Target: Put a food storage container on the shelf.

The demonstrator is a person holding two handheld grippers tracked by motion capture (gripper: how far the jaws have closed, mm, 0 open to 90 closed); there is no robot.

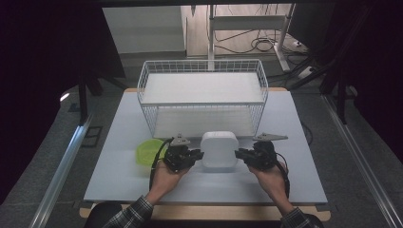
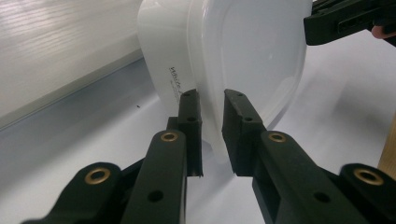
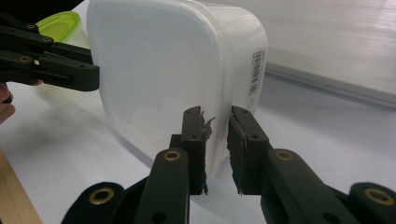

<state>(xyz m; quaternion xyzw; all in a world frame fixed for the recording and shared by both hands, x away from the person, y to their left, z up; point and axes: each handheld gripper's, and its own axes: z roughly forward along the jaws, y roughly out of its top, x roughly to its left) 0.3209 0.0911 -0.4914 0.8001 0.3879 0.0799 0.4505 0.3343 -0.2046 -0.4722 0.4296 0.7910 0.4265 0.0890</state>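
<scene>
The white plastic box [image 1: 219, 149] sat on the table [image 1: 119, 142] directly between the two grippers, just in front of the wire basket [image 1: 203, 95], with a green lid [image 1: 148, 152] lying beyond the left gripper's outer side. The box looked light, thin-walled and smooth, so it would likely flex and slip if squeezed on its flat faces; the stiffer rim seemed the sound place to take it. The left gripper [image 2: 212, 128] pinched the rim at the box's left edge, its jaws nearly together on the thin lip. The right gripper [image 3: 217, 140] pinched the opposite rim likewise. Both hands came in low from the near side, forearms angled inward, grippers pointing level toward each other across the box.
</scene>
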